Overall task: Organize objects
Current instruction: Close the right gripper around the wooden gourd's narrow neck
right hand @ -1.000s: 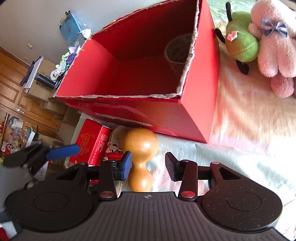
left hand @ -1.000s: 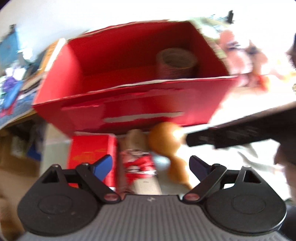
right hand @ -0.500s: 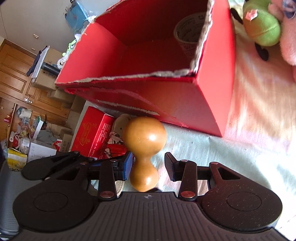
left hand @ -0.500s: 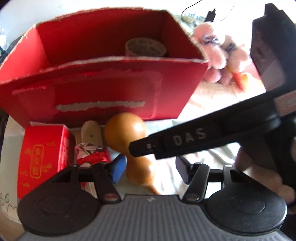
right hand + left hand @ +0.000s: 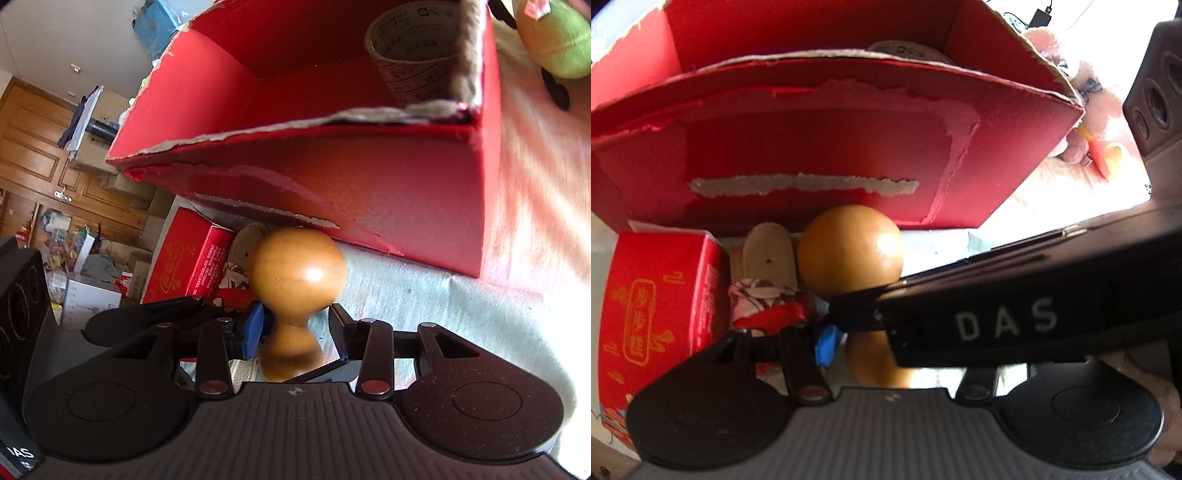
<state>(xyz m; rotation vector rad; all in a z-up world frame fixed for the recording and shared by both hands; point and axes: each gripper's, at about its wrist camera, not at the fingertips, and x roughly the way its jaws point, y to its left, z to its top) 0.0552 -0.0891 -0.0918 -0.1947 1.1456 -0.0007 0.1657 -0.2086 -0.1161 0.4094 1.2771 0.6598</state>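
The glossy orange-brown wooden gourd (image 5: 297, 295) is being straddled, ungripped, by the right gripper (image 5: 295, 332); the left gripper (image 5: 886, 343), jaws just closing, is being lowered onto it; contact unclear.

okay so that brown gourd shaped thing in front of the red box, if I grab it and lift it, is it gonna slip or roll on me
The gourd looks hard and glossy, with a bright highlight on its bulb, so it may slip between the pads. Its rounded bulbs suggest it would roll if nudged or dropped. The right gripper straddles the narrow waist, probably the securest place; the wider bulb beyond it may resist sliding out.

Right tool (image 5: 997, 321) hides left tool's (image 5: 886, 354) far finger & gourd (image 5: 849, 251) neck (grip unclear).
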